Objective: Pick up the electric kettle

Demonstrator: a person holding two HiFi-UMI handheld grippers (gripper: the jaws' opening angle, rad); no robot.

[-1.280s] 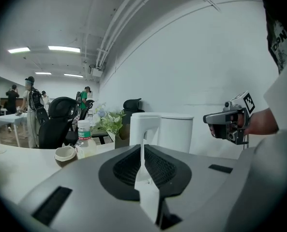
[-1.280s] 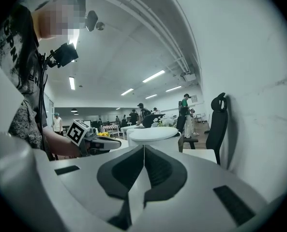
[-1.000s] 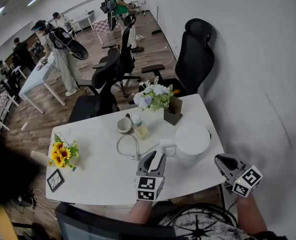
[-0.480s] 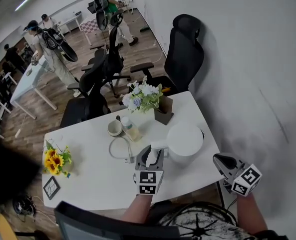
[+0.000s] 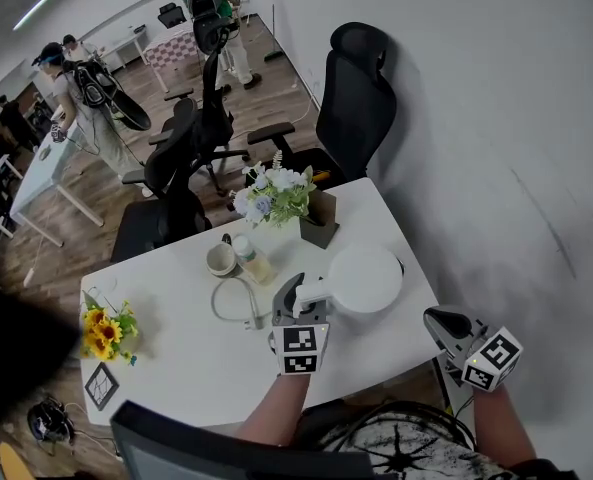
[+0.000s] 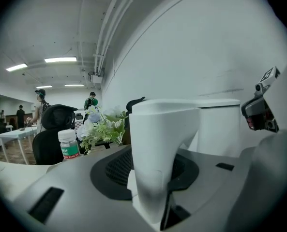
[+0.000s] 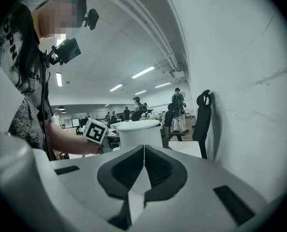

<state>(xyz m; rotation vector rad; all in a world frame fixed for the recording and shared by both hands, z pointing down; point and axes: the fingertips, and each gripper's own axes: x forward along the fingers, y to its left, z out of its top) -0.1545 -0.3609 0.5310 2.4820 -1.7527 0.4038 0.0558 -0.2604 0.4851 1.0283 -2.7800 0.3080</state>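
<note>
The left gripper (image 5: 301, 303) is held low over the table (image 5: 176, 368), pointing nearly level toward the wall. Its jaws are set wide and have just been closing. Between them stands the white handle (image 6: 158, 149) of the kettle (image 5: 368, 280). In the left gripper view a thin dark gap can be made out beside the handle on the right, so the pads are judged not to be pressed home yet. The kettle itself is seen upright on the table near its right end, lid shut, directly beyond the left gripper. A loop of cord (image 5: 228, 303) lies on the table just to the left of that gripper. A small bottle (image 5: 251, 260) and a cup (image 5: 219, 259) stand further back, clear of the handle.

The right gripper (image 5: 444, 323) is kept off the near right corner of the table, well apart from the kettle. Its jaws are drawn together on nothing.

The step in hand is taken to be the grasp: the handle has been enclosed, but the kettle has not been lifted. For the next move the closing would need to be finished until both pads bear firmly on the handle. A straight upward lift would then be called for, with the wrist kept steady. The body hangs to one side of the grip, so tilting can be expected, and any water inside would add to that pull.
</note>
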